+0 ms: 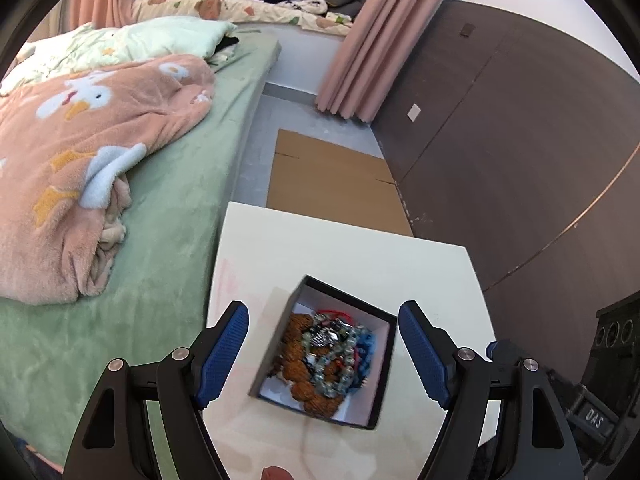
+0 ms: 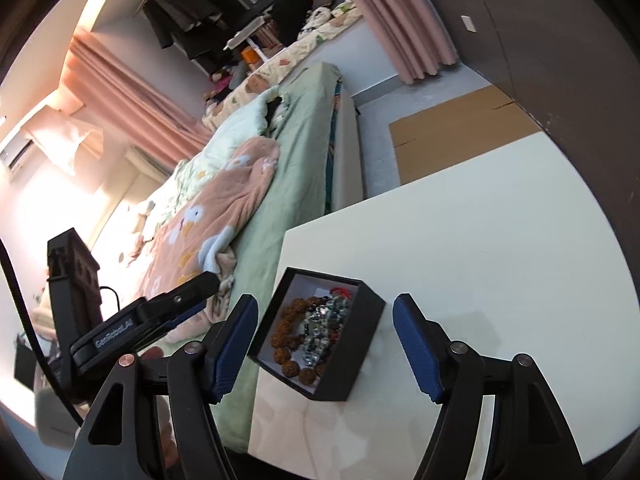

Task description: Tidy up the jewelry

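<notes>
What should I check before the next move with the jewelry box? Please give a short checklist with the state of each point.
1. Left gripper open, nothing between its pads: ok.
2. Right gripper open, nothing held: ok.
3. Black box rests flat on the white table: ok.
4. Jewelry all inside the box: ok.
5. Beads untangled: not ok, they lie in one heap.
6. Box away from the table edge: not ok, it sits close to it.

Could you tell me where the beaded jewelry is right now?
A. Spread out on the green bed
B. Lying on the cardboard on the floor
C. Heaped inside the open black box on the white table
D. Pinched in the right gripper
C: the jewelry lies piled inside the box on the table, and both grippers' jaws stand open with nothing in them.
</notes>
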Motion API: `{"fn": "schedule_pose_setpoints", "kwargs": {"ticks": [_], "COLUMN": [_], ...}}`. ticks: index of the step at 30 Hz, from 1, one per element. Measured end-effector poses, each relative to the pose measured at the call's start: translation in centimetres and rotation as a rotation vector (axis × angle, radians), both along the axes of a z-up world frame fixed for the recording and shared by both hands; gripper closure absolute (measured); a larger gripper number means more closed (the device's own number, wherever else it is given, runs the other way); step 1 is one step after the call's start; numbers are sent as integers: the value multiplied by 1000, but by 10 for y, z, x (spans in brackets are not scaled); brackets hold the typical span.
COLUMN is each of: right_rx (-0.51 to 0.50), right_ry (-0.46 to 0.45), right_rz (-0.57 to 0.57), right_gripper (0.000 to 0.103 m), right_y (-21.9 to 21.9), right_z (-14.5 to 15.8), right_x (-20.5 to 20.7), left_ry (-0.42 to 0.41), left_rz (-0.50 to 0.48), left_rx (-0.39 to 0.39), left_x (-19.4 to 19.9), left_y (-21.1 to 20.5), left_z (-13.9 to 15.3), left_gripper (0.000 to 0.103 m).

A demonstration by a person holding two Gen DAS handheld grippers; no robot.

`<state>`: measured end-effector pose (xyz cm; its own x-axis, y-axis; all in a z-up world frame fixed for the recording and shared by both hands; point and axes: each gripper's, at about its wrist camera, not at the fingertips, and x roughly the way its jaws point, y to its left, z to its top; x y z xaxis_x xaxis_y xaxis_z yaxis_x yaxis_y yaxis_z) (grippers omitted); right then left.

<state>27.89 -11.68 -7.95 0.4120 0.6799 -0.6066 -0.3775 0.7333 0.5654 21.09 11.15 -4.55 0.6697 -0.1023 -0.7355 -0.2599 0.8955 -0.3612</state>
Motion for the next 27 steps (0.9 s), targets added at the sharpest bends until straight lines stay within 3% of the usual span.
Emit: {"fn": "schedule_pose_setpoints", "kwargs": {"ticks": [2,4,10,12,19,21,27], "right_rx": [-31,-66,-132,-133,-180,-204,-257], "right_ry": [3,8,-24,-35,-46,-56,-91], "right_rz": [-31,-55,-105,-127,-153,-154,-160], "right_gripper": [32,32,32,21,17,11,9], "right_y": [-8,-14,-39,-47,-54,-53,-62], "right_z": [5,10,34,38,50,53,51], "right_x": [-3,-7,-26,-31,-49,-54,-74], "left_ry": [-12,-20,-35,-45,-57,-66,-104], "left_rz": [-12,-24,-53,-57,-83,-93,-148], "left_rx": [14,29,43,36,64,72,147], "left_x": [-4,-9,-21,-28,-50,-56,-71], "left_y": [-7,-15,-33,-37,-53,-57,-76], "left_z": [4,5,7,8,10,12,23], "left_gripper": [24,14,8,6,5,5,5]}}
